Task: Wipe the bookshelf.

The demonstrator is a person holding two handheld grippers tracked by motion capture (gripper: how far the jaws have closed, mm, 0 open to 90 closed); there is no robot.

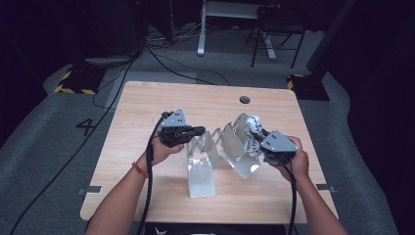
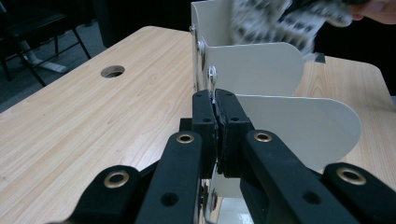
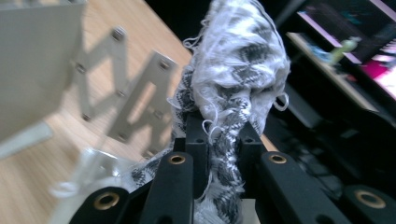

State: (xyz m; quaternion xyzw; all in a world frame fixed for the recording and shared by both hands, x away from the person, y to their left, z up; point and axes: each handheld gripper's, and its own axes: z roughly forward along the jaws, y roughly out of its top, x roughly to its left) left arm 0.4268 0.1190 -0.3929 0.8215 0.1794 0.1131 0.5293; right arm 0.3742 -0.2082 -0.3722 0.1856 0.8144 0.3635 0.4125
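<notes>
2 grippers engaged. Left gripper [image 2: 215, 135] clamped on expanding metal rack [image 1: 230, 147] at its scissor-link edge, steadying it mid-table. Right gripper [image 3: 223, 140] pinches patterned cloth [image 3: 238, 70] above rack's right end. Likely loading cloth; next: lower between plates.

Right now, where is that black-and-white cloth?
The black-and-white cloth is pinched in the right gripper, held over the right end of the folding metal rack on the table's right side.

One metal folding rack [image 1: 215, 152], one black-and-white cloth [image 1: 253, 128] (patterned, frayed), two grippers, one table [image 1: 147, 112]
</notes>
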